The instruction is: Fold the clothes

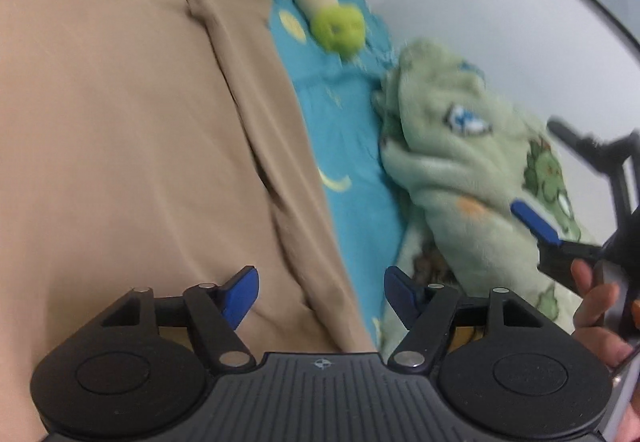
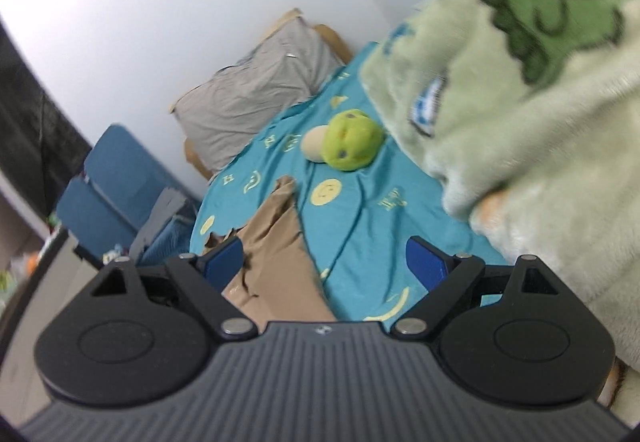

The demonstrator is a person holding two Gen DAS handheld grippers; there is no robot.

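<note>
The tan garment (image 1: pixel 132 145) lies nearest, spread on the teal bedsheet (image 1: pixel 352 177) directly under the left gripper (image 1: pixel 320 292) — fingers apart, gripping nothing. Its long axis runs near to far. The right gripper (image 2: pixel 324 266), also spread and empty, hovers over the garment's right edge, the green fleece blanket (image 2: pixel 532 121) just right; a green plush toy (image 2: pixel 352 145) sits farther off.

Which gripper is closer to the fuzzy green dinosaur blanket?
Right. The right gripper hangs open with the dinosaur blanket bunched right beside it. The left gripper, also open, sits over the tan garment, with the blanket off to its right.
</note>
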